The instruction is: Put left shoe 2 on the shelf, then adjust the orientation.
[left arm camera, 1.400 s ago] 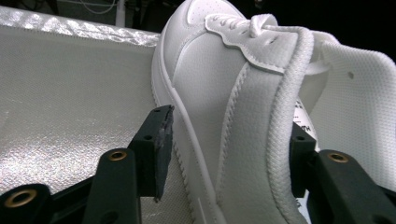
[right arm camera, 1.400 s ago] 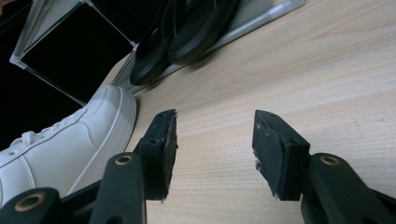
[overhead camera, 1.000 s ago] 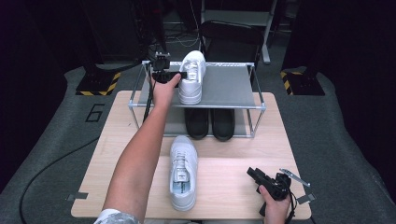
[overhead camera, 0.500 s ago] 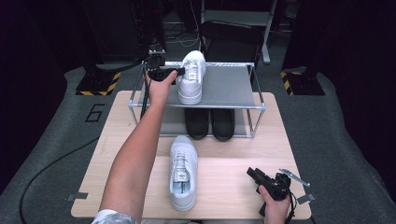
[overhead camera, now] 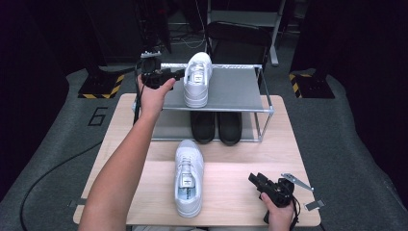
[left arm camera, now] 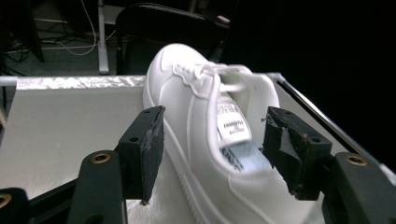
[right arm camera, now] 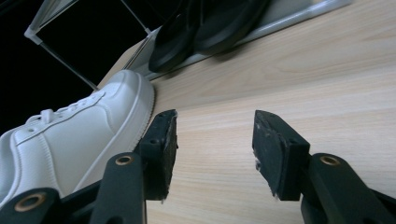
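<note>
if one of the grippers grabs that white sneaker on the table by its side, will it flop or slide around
The white sneaker looks fairly stiff low down: a thick moulded sole and smooth leather-like sides. Its open collar would probably give under the pads. On the smooth wooden table it would likely slide rather than tip, as it lies flat on a broad sole.

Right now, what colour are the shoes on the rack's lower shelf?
Black, both shoes, best seen in the high view, under the rack's top shelf.
</note>
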The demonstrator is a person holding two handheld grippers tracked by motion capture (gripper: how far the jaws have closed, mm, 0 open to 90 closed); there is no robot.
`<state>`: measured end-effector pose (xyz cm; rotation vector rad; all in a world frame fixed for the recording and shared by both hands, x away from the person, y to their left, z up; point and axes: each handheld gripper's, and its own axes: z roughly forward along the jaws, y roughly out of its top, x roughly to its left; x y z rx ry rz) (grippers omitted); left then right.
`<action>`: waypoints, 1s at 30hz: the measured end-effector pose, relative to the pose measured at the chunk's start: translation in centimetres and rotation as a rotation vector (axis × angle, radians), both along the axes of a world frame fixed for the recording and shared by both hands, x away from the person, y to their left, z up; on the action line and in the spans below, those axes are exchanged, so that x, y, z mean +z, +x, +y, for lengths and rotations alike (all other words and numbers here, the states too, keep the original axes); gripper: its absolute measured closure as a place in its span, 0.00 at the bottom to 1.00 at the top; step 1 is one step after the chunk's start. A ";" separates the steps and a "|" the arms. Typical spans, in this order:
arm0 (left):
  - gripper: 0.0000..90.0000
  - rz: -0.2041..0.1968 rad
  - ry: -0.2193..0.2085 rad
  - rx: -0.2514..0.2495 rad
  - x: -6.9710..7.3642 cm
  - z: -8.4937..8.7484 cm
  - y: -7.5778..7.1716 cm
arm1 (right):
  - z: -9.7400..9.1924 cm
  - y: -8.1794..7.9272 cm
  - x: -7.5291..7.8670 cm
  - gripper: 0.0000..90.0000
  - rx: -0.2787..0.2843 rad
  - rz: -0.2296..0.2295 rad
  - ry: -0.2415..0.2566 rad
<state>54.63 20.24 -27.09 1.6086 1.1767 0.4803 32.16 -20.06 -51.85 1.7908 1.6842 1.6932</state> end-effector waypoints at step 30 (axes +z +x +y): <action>0.51 -0.120 0.013 -0.107 -9.9 6.0 -13.4 | 7.5 0.6 3.1 0.63 0.209 -0.099 -0.212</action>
